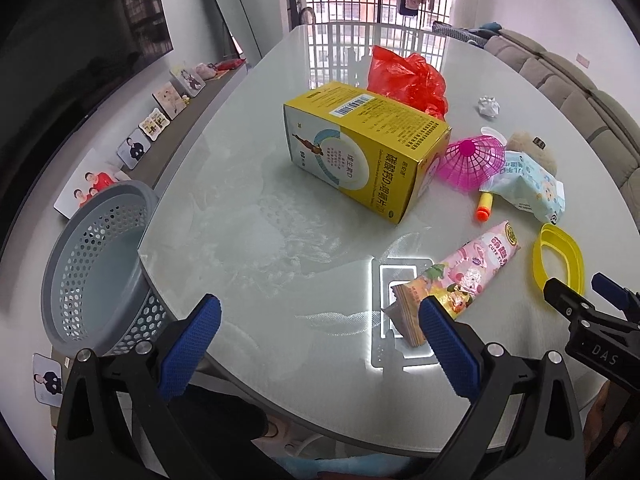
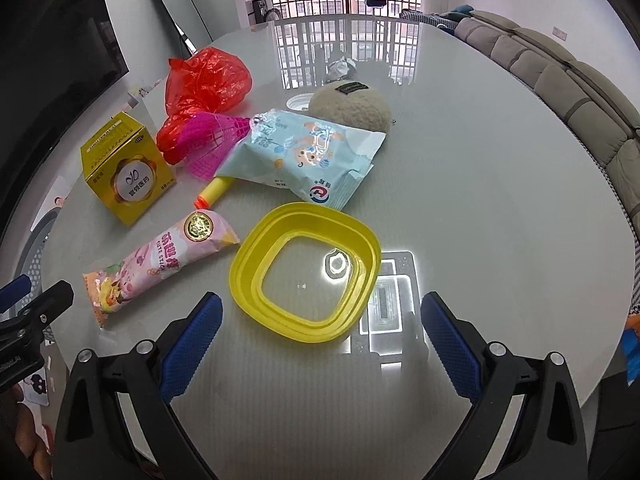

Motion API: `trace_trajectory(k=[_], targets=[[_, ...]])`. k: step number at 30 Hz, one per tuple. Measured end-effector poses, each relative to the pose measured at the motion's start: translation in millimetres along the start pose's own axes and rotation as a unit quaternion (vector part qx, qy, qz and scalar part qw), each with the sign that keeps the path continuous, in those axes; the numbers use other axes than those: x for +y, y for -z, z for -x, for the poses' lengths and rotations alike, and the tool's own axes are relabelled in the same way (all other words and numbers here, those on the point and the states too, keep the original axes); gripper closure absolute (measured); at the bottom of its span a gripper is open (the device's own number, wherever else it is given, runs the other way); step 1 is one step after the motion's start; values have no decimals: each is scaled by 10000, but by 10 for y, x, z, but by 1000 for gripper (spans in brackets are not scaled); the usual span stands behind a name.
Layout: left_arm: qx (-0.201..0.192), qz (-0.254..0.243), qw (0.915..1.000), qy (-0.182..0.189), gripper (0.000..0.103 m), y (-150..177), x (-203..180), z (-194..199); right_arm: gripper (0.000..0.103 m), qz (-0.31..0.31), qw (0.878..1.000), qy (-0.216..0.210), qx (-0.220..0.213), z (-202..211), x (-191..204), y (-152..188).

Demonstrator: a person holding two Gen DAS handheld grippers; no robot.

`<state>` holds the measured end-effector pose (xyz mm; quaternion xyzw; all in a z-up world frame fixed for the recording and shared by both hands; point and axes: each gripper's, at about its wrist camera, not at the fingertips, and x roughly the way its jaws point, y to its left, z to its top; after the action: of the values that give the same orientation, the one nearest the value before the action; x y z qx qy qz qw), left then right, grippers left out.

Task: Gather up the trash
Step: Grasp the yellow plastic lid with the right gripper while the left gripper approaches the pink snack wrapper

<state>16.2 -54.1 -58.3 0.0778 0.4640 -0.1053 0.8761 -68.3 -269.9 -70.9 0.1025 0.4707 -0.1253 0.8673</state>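
Observation:
Trash lies on a round white table (image 1: 248, 240). A pink snack wrapper (image 1: 476, 272) lies just beyond the right finger of my open left gripper (image 1: 320, 320), which is empty. Farther off are a yellow medicine box (image 1: 360, 152), a red plastic bag (image 1: 404, 80) and a crumpled paper ball (image 1: 489, 106). My right gripper (image 2: 320, 320) stands open and empty just short of a yellow plastic ring (image 2: 248, 272). The pink snack wrapper (image 2: 160, 264) lies to its left and a blue wipes pack (image 2: 304, 152) beyond the ring. A grey perforated basket (image 1: 100, 264) stands below the table's left edge.
A pink mesh toy (image 2: 212, 136), a yellow foam dart (image 2: 214, 194) and a beige plush (image 2: 352, 108) lie among the trash. A grey sofa (image 2: 560, 80) runs along the right. Framed photos (image 1: 152, 124) line a low shelf at the left.

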Motion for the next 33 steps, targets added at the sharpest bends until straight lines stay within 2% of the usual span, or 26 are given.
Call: trace_trajectory(k=[7,14,16,18,27,33], targets=[[16,-5,10000,-15,6,-28,11,-7,8,99,9996,238,107,-157,67,-53],[31,-62,10000,64,6,-45,-20,-23,9,266,9988,406,-41,-148,98,-47],[18,-75,9999,95,6,-51,-31,-15,17,346,9986,392,-85,-121,132,-40],[-6,-101,9999,120,6,-55,-48,-1,28,353,9989,293,-104,-104,139,-41],[-37,-225,9994,271,6,-57,-130,35,30,273,9994,123,-194,-37,97,14],[-59,-429,9981,437,6,-39,-246,60,30,90,9994,190,-269,166,-121,112]])
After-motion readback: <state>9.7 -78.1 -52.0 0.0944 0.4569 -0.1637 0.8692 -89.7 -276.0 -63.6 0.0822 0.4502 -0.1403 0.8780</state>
